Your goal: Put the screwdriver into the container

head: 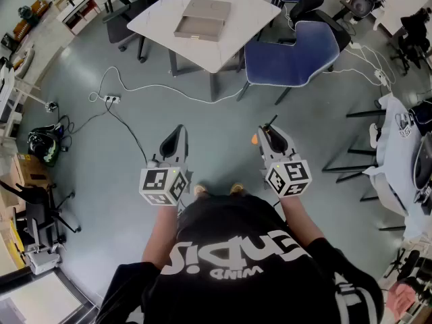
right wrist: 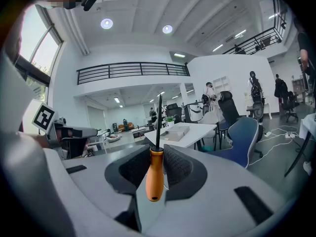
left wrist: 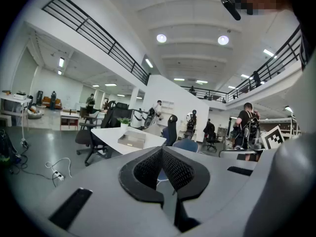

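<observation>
I stand on the grey floor a few steps from a white table (head: 251,20) with both grippers held out in front of me. An open grey box, the container (head: 202,19), lies on that table; it also shows far ahead in the left gripper view (left wrist: 131,140) and the right gripper view (right wrist: 176,131). My right gripper (head: 270,128) (right wrist: 159,154) is shut on the screwdriver (right wrist: 154,174); its orange handle (head: 254,139) sits between the pads and the dark shaft points upward. My left gripper (head: 179,132) (left wrist: 162,154) is shut with nothing in it.
A blue chair (head: 290,56) stands at the table's near right corner. A white cable and power strip (head: 111,98) lie on the floor to the left. Dark office chairs sit behind the table, and desks with gear (head: 398,147) line the right. People (left wrist: 245,127) stand far off.
</observation>
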A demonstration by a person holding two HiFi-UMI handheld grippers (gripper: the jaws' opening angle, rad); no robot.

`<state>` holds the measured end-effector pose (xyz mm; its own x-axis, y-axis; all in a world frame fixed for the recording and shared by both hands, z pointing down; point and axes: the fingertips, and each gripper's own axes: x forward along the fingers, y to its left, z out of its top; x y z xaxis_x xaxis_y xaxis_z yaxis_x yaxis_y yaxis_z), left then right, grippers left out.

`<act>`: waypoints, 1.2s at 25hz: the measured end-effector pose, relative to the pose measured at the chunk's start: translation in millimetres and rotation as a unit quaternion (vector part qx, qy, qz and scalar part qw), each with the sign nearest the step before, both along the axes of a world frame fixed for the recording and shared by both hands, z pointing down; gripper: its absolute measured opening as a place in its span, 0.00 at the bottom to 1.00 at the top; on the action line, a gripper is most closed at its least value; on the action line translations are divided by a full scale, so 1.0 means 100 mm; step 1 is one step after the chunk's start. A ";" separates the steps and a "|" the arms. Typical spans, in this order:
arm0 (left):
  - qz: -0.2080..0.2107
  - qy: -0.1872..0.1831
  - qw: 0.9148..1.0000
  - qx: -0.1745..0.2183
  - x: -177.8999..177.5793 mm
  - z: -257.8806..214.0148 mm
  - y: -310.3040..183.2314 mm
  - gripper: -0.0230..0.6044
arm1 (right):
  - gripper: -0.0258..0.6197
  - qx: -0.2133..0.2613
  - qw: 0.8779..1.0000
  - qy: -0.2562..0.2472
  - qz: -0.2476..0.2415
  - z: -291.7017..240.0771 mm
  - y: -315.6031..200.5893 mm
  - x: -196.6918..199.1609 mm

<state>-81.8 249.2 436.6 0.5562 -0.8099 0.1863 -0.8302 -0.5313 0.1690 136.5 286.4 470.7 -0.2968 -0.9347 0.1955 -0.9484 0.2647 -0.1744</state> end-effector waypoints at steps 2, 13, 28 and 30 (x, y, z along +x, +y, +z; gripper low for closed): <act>0.000 0.000 1.000 0.001 0.04 -0.02 -0.03 0.06 | 0.17 0.003 1.000 0.000 -0.002 -0.02 -0.03 0.03; -0.025 -0.012 1.000 0.008 0.21 0.06 -0.03 0.06 | 0.17 0.015 0.998 -0.015 -0.064 0.00 -0.10 0.14; -0.026 0.007 1.000 0.010 0.02 0.11 -1.30 0.06 | 0.17 0.018 0.996 -0.018 -0.081 0.06 -1.34 -0.13; -0.017 0.007 1.000 0.010 0.00 0.10 -1.60 0.06 | 0.17 0.020 0.997 -0.021 -0.076 0.05 -1.63 -0.15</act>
